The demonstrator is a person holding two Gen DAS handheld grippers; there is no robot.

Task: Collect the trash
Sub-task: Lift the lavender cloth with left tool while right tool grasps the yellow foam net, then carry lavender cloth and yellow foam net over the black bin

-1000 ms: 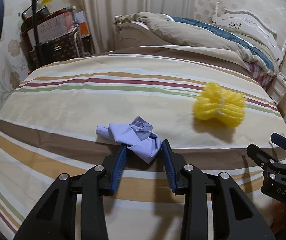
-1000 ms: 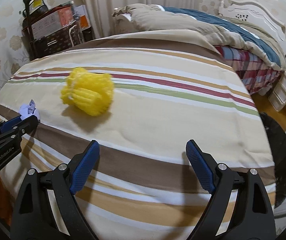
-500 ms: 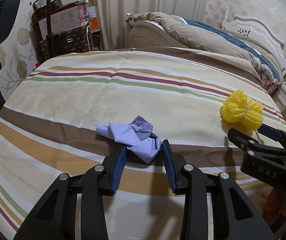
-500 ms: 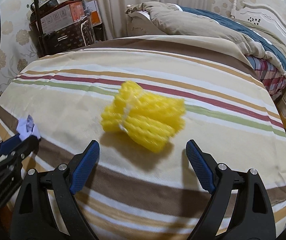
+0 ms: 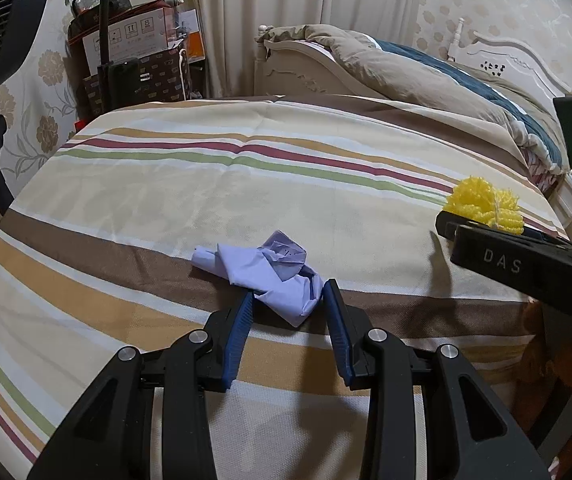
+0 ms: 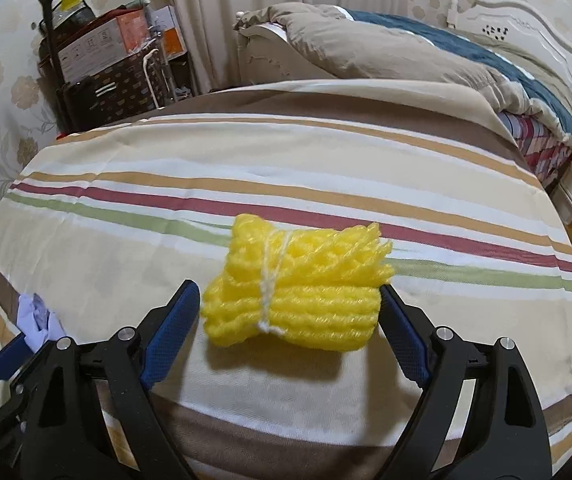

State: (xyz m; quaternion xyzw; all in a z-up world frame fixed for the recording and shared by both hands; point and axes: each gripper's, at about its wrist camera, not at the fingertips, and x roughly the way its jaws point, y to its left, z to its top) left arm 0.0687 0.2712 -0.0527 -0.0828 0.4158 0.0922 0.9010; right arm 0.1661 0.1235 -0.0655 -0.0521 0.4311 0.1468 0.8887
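Yellow foam-net bundle (image 6: 297,286), tied round the middle with a string, sat on the striped cloth (image 6: 325,168) toward its right side, straddling the green stripe. Right gripper (image 6: 289,316) bracketed it: jaws spread wide, right pad touching or just beside the bundle's end, left pad a little short of the other end. Nothing clamped yet.

Judgement on the step: close along the bundle's long axis as lined up, but foam net is springy, so it would compress before it held. Better to push forward until the tie sits between the pads, then clench fully. Keep the tips low but off the cloth, or the fabric gets pinched too.

Crumpled lilac paper (image 5: 270,272) lay near the front edge on the brown stripe. Left gripper (image 5: 287,308) had its jaws narrowed round the paper's near corner, pads against it; looked like it was grasping the wad, though whether the paper was lifted or lying on the cloth I couldn't tell.

Hard to read:
- No bin or bag in either view, so drop-off point unknown.
- In the left view the right gripper's body covered most of the bundle.
- In the right view only a scrap of the paper showed, at the left edge.
- Bundle's underside and far end hidden.
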